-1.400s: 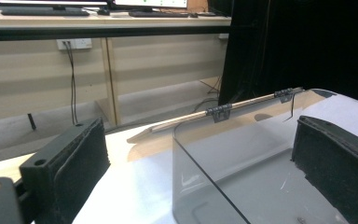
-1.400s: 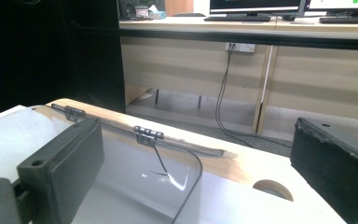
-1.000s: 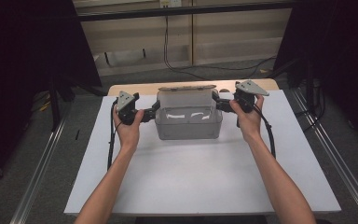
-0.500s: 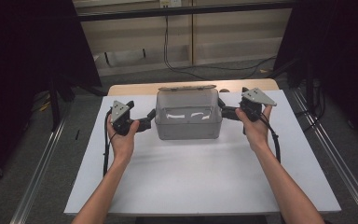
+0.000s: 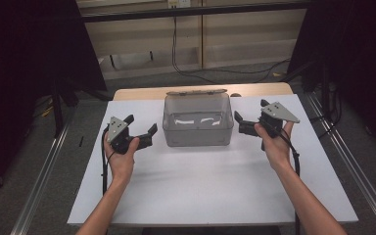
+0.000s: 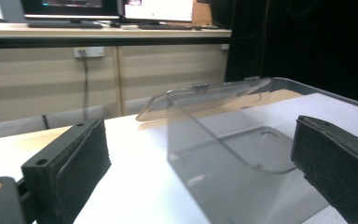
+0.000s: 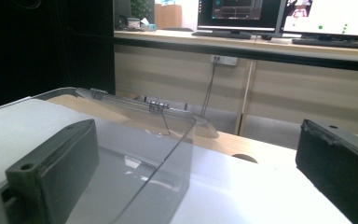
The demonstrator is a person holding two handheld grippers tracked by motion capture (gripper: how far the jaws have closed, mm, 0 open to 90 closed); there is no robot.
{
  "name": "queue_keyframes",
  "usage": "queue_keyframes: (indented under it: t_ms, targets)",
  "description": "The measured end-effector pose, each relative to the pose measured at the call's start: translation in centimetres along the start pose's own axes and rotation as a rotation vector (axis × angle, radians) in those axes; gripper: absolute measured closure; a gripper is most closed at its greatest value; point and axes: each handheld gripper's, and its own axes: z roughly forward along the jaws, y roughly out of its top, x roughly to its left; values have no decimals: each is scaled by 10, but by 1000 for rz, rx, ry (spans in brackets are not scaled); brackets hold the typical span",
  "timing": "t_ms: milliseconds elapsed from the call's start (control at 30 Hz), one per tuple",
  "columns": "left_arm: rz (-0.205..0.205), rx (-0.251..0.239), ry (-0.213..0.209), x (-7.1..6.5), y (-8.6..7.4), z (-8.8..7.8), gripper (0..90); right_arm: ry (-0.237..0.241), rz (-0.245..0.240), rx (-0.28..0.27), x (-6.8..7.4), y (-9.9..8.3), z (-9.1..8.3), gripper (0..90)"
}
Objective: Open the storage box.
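Both grippers stand with jaws spread wide and nothing between them. Left gripper (image 5: pixel 146 137) sits just left of the clear box (image 5: pixel 197 126), apart from its wall, jaws aimed at it; the hand (image 5: pixel 121 159) under it rests low over the white table (image 5: pixel 200 191). Right gripper (image 5: pixel 240 125) sits just right of the box, also clear of the wall, jaws aimed back at it. Between them the box stands upright near the table's far edge, its hinged lid (image 5: pixel 196 92) swung open behind it. In the left gripper view the box's near corner (image 6: pixel 223 144) lies between the two black pads; in the right gripper view its rim (image 7: pixel 168 140) does likewise.
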Motion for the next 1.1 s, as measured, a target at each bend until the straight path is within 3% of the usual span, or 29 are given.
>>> queue_keyframes:
  t_ms: [167, 500, 800, 867, 933, 1000, 1100]
  targets:
    - [-58, -2, 3, -1, -6, -14, 42, 0, -11, -14, 1, -1, -13, 0]
    - [1, -20, 13, -12, -10, -41, 43, 0, -35, -42, 5, -4, -39, 0]
    - [0, -9, 38, -8, -20, -62, 43, -2, -23, -11, 4, -13, -55, 0]
    - [-25, -14, 29, -6, -22, -67, 43, -11, -27, -13, 4, -14, -59, 0]
    - [-12, -22, 39, -6, -23, -72, 43, -12, -22, -15, 3, -15, -63, 0]
    - [-40, -26, 29, -6, -24, -77, 43, -16, -20, -19, 2, -16, -68, 0]
    - [-25, -12, 36, -9, -25, -86, 43, -21, -7, -30, 0, -18, -75, 0]
